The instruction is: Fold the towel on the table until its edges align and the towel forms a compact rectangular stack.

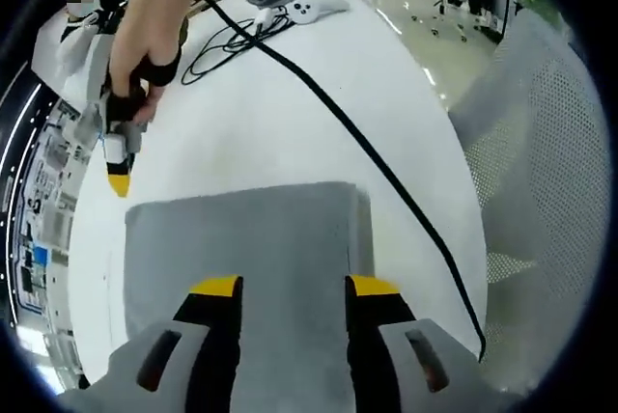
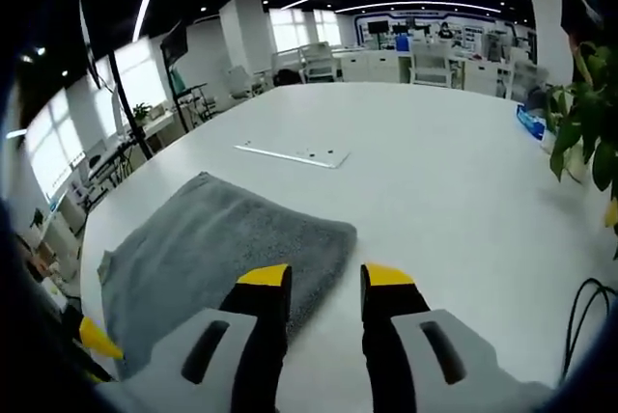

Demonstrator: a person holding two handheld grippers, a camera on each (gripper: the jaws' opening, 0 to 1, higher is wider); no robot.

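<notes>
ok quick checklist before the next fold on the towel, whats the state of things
1. Towel lies flat on the table: ok, grey, already folded at least once, layered edge showing in the left gripper view.
2. Edges aligned: cannot tell; one corner looks ragged in the right gripper view.
3. Left gripper open over the towel: ok, jaws apart, holding nothing.
4. Right gripper open: ok, jaws apart at the towel's edge.
5. Black cable clear of the towel: not ok, it runs close past one corner.
6. Towel fully in view: ok.
</notes>
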